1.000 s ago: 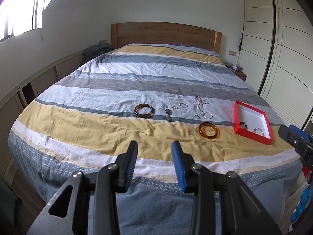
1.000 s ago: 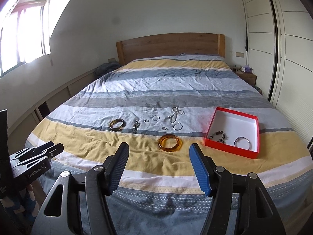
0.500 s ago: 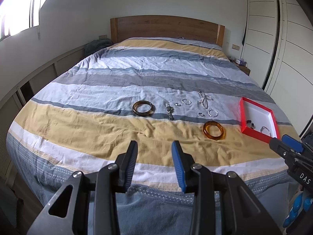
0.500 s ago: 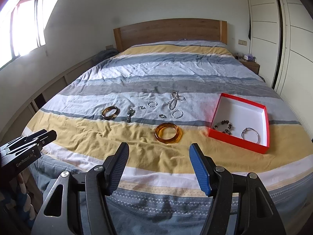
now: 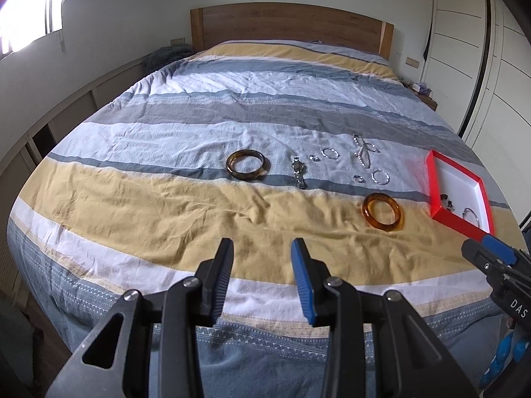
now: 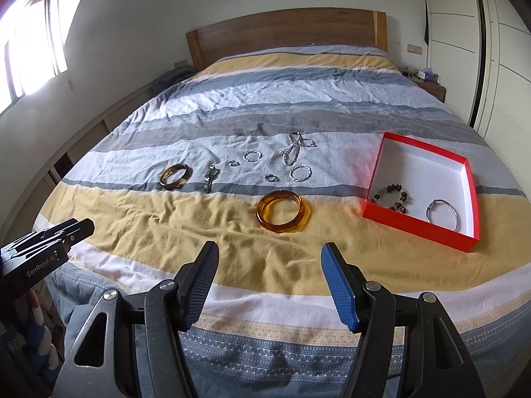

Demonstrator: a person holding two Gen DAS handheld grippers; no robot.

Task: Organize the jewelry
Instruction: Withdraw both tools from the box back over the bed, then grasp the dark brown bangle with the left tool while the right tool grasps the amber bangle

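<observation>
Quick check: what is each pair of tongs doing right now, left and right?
Left tongs: open, holding nothing, above the near edge of the bed.
Right tongs: open wider, empty, pointing toward the amber bangle.

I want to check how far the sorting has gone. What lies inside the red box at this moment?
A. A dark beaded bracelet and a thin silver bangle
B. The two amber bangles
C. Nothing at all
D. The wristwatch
A: in the right wrist view the red box holds a dark beaded bracelet and a thin silver bangle; all the other jewelry lies on the bedspread outside it.
</observation>
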